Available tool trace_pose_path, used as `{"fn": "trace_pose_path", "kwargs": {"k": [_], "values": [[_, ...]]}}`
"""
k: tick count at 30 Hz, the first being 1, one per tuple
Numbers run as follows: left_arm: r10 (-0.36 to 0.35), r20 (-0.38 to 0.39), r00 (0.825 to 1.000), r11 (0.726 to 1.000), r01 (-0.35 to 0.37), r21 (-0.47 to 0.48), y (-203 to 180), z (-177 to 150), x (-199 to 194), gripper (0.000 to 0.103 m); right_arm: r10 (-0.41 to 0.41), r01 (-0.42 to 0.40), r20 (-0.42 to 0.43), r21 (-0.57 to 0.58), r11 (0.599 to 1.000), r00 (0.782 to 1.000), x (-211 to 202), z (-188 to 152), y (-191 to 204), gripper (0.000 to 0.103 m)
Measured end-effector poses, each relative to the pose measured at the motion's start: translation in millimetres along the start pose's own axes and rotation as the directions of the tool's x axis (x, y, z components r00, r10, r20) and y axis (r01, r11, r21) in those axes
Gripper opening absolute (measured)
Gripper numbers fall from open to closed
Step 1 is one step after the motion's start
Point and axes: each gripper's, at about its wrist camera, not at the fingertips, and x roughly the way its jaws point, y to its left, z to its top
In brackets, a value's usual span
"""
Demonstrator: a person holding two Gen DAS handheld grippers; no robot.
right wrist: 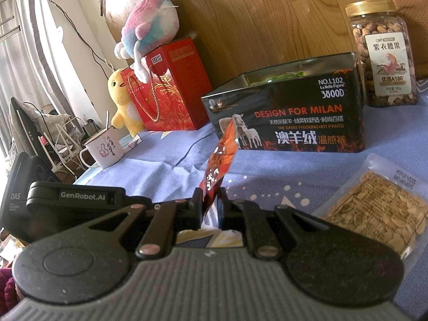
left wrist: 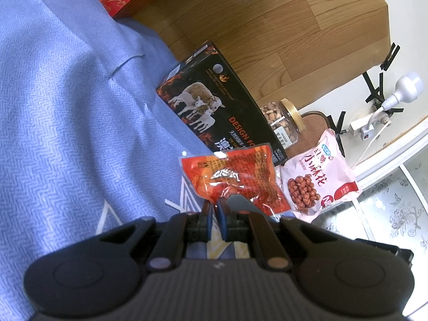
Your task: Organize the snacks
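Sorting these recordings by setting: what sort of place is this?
Probably a bedroom or living room at home: a blue patterned cloth covers the surface, plush toys sit on a red gift box, and a mug stands nearby.

Open blue cloth before the black tin; nut jar and red box flank it

A red gift bag is taken as the landmark on the blue bedsheet. A pastel plush fish is perched on its top, and a yellow plush duck is stood just beside it on the left. A white enamel mug is seen further left and nearer, and wooden flooring is seen behind.
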Motion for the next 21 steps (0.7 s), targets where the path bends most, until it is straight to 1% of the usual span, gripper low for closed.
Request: {"fn": "trace_pose_path", "kwargs": {"k": [21], "values": [[0.000,0.000,1.000,1.000,0.000,0.002,-0.4,0.2,0.5,0.005,0.000,0.000,0.000,0.000,1.000,1.000,-0.2,0.0,0.0,0.013]]}}
